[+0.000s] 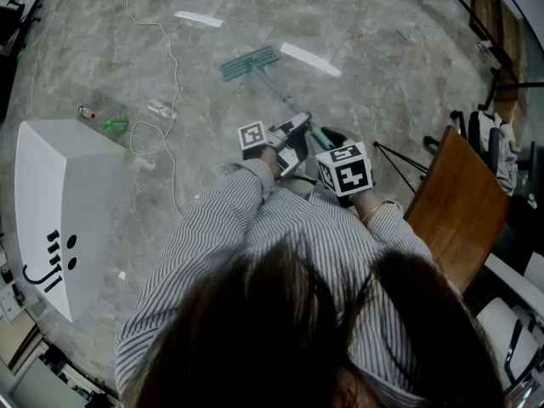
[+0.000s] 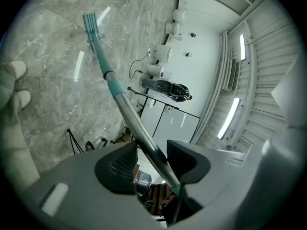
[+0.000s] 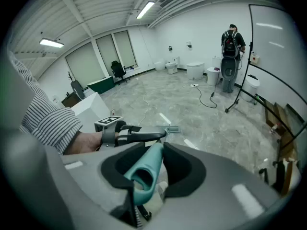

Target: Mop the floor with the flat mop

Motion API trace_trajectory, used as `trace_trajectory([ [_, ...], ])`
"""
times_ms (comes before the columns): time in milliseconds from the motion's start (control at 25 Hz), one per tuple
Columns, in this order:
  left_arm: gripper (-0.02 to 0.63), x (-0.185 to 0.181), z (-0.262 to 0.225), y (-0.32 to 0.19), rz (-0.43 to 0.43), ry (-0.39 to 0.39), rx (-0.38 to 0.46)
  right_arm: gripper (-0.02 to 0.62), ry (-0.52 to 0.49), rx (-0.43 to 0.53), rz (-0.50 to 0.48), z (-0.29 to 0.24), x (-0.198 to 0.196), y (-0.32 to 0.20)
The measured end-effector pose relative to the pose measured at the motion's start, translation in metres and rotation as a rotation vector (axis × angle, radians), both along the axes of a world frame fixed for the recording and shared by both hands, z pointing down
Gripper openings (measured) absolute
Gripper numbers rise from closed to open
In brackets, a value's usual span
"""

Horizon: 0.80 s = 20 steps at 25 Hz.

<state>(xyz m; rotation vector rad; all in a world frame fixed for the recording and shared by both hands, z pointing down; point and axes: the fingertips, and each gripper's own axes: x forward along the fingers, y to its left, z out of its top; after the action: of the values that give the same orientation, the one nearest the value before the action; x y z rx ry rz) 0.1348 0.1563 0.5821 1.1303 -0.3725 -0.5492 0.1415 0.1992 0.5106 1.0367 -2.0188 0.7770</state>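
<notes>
The grey floor (image 1: 365,32) shows no wet trail, so most mopping seems left; the flat mop (image 1: 249,62) rests head-down on it ahead, the left gripper (image 2: 151,150) fingers clamped on its shaft, the right gripper (image 3: 154,150) fingers on its teal grip.

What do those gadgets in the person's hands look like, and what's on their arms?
The left gripper and right gripper are pale grey, wide-bodied shells with two dark, scooped jaw pads and small white rectangles on the grey. Each carries a white cube printed with black square markers. The sleeves are long, with fine dark-and-white stripes.
</notes>
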Motion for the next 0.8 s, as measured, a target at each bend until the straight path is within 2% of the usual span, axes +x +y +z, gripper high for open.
trace_trajectory([
  [560, 0.198, 0.026, 0.005, -0.004, 0.024, -0.027, 0.008, 0.118, -0.020, -0.012, -0.002, 0.004, 0.028, -0.005],
  [800, 0.199, 0.033, 0.006, -0.024, 0.036, -0.049, 0.024, 0.117, -0.040, 0.008, 0.029, 0.001, 0.037, -0.027],
])
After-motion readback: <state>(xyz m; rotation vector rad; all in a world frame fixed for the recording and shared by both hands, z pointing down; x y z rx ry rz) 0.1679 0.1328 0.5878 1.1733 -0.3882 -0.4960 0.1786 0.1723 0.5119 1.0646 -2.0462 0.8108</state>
